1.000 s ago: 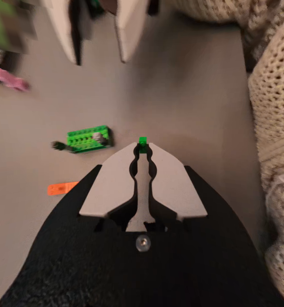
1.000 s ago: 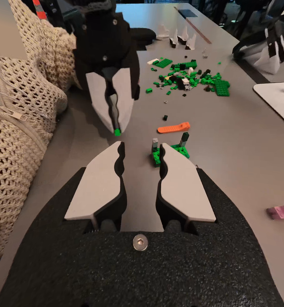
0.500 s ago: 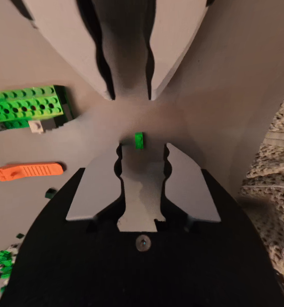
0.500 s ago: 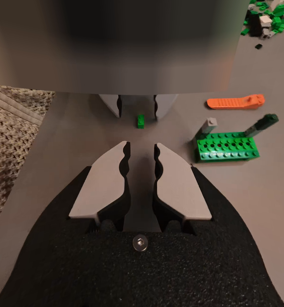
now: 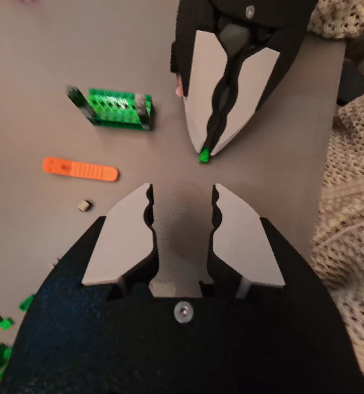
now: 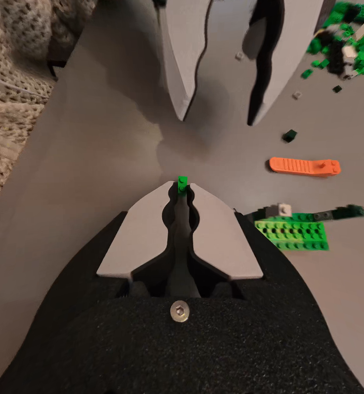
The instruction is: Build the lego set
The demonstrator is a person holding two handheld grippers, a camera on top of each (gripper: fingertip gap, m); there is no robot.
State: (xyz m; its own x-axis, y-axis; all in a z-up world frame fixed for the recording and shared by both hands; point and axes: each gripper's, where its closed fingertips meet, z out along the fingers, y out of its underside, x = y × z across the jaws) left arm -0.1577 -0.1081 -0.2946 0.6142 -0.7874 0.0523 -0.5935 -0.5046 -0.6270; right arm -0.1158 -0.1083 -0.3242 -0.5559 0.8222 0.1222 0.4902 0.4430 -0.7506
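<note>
Pinching a small green brick (image 6: 182, 185) at center frame, the right claw (image 6: 182, 186) is hovering over the grey surface (image 6: 91, 191); the left claw (image 5: 182, 187) is hanging released opposite.

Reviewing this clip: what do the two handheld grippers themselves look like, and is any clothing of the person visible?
Both match. The left gripper and right gripper each have a black, grainy-textured body that flares wide toward the camera, one silver hex screw on its centre line, and two pale grey fingers tapering to points, with black wavy inner edges. No cables or markings show. A cream open-knit garment lies at the frame edge.
</note>
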